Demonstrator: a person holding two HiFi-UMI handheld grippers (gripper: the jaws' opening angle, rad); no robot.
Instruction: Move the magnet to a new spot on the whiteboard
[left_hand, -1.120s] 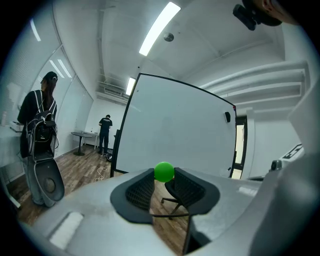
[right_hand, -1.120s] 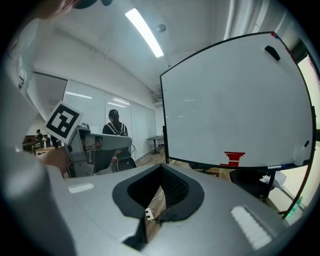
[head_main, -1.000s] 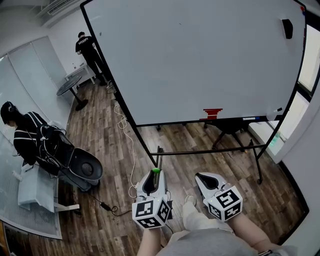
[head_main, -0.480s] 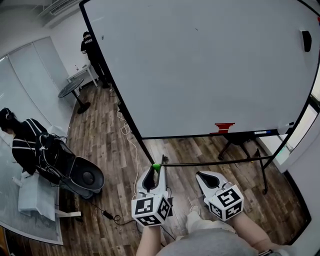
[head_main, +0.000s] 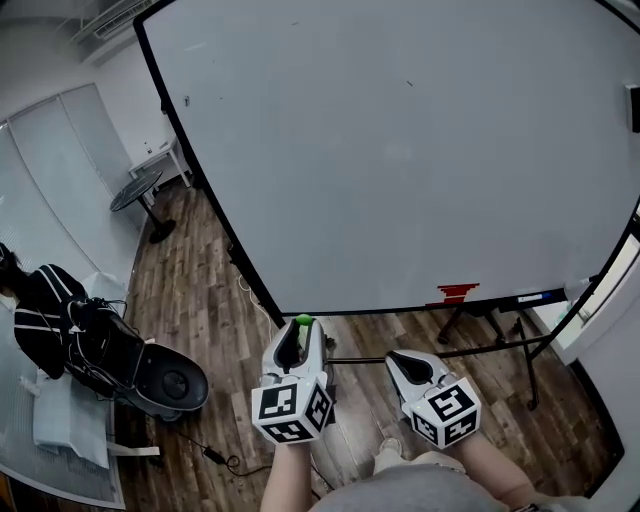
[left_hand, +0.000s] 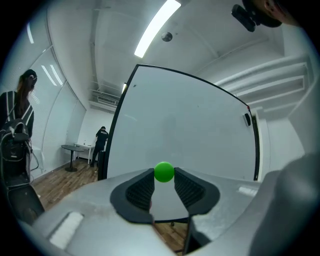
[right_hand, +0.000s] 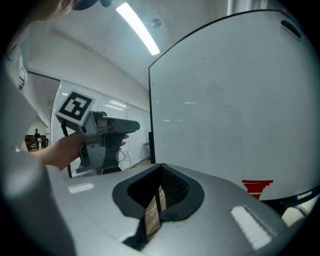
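Note:
A small green ball magnet (head_main: 302, 321) sits pinched between the tips of my left gripper (head_main: 299, 330), just before the lower edge of the big whiteboard (head_main: 400, 150). In the left gripper view the magnet (left_hand: 164, 171) is clamped between the two dark pads of the left gripper (left_hand: 163, 176), with the whiteboard (left_hand: 185, 125) straight ahead. My right gripper (head_main: 400, 360) is held beside it, to the right. In the right gripper view the right gripper (right_hand: 160, 174) has its pads together and nothing between them, facing the whiteboard (right_hand: 235, 110).
A black eraser (left_hand: 247, 119) clings high on the board's right side. A red striped piece (head_main: 458, 293) sits at its lower edge, above the stand's legs (head_main: 480, 350). At the left are a seated person (head_main: 35, 310), a dark round chair (head_main: 165, 375) and a floor cable (head_main: 215, 455).
Both grippers have moved forward toward the whiteboard, which now fills more of the head view. The left gripper has risen a little, still holding the green magnet.

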